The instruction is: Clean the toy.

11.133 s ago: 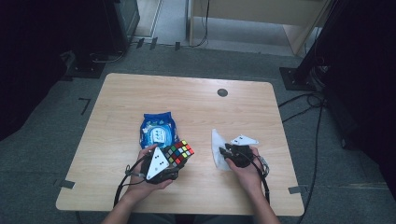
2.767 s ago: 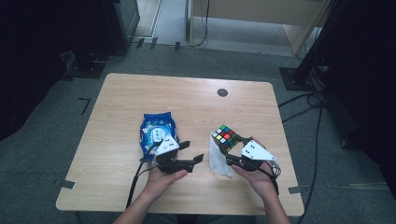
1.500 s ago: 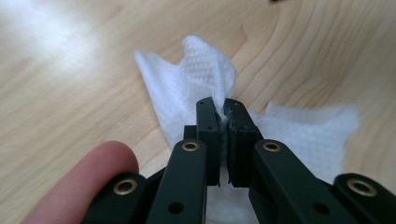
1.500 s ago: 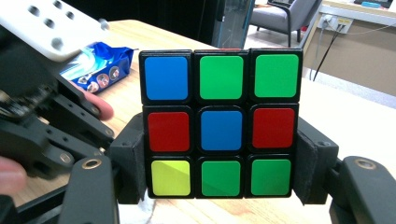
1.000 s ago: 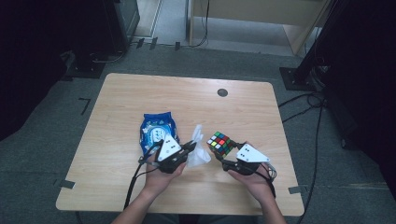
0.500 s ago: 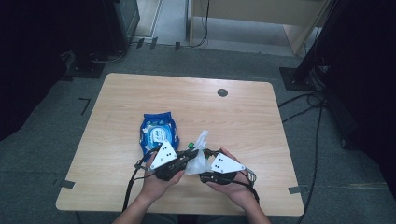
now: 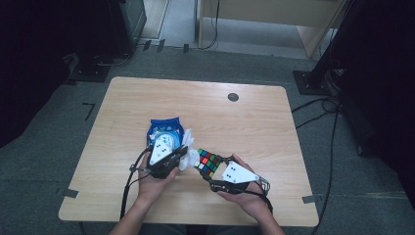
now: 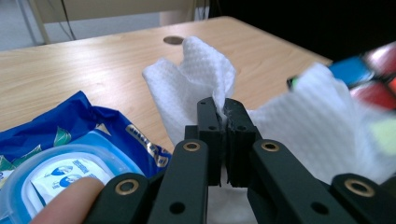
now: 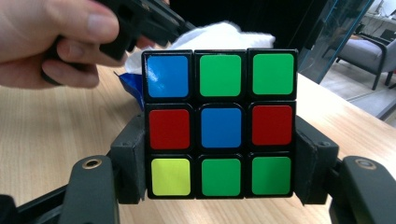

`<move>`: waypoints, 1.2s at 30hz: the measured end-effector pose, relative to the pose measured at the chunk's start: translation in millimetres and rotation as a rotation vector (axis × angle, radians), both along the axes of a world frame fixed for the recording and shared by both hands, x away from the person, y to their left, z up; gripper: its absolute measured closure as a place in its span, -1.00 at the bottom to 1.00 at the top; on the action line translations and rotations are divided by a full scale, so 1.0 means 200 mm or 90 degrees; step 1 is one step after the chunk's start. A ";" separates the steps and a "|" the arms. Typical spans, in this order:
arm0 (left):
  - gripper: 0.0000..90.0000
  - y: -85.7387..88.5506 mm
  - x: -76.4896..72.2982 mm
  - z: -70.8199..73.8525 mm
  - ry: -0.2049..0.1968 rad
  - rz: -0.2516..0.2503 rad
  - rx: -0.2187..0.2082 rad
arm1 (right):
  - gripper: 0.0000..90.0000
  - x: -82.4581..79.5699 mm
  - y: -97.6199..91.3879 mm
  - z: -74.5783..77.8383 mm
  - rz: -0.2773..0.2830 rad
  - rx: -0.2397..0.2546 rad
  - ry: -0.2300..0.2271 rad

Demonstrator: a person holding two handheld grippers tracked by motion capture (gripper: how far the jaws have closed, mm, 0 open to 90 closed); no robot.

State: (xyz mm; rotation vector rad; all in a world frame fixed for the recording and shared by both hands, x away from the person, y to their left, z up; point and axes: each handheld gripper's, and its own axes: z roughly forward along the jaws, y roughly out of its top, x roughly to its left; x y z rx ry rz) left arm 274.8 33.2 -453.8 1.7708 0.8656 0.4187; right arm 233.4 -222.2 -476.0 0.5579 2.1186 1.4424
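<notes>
My left gripper [image 7: 180, 154] [image 8: 224, 106] is shut on a white wet wipe [image 7: 188, 148] [image 8: 196, 74], whose folds stick up above the jaws. My right gripper [image 7: 208, 166] [image 9: 219, 158] is shut on a puzzle cube [image 7: 207, 162] [image 9: 219, 123], its jaws pressing the cube's two sides. The cube's face toward the right gripper view has blue, green, red and yellow squares. In the high view the wipe lies against the cube's left side. The left gripper view has the cube [image 8: 373, 79] blurred behind the wipe at the right edge.
A blue pack of wet wipes [image 7: 165, 131] [image 8: 60, 154] lies on the wooden table [image 7: 244, 122] just beyond my left hand. A small round grommet [image 7: 233, 97] sits near the table's far edge. Cables run over the floor to the right of the table.
My right gripper has carried the cube left until it meets the wipe. My left gripper has drifted slightly left with the wipe.
</notes>
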 end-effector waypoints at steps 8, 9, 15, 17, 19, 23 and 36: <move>0.94 -0.14 -0.14 0.13 -0.029 -0.132 -0.061 | -0.23 -0.01 0.04 -0.02 0.009 -0.011 0.005; 0.94 -0.15 -0.14 0.12 -0.021 -0.135 -0.057 | -0.23 -0.01 0.05 -0.02 0.015 -0.011 0.002; 0.94 -0.10 -0.09 0.08 -0.003 -0.104 -0.061 | -0.23 -0.03 0.04 0.00 0.011 -0.012 -0.012; 0.94 -0.08 -0.07 0.07 -0.002 -0.082 -0.043 | -0.23 -0.02 0.03 0.01 0.009 -0.008 -0.017; 0.94 -0.07 -0.05 0.05 -0.002 -0.057 -0.015 | -0.23 -0.02 0.02 0.01 0.005 -0.004 -0.019; 0.94 -0.01 -0.01 0.02 0.012 -0.017 0.013 | -0.23 -0.01 -0.02 0.04 -0.007 0.027 -0.020; 0.93 0.19 0.02 0.09 0.001 0.061 0.001 | -0.23 0.03 -0.10 0.05 -0.055 0.040 -0.014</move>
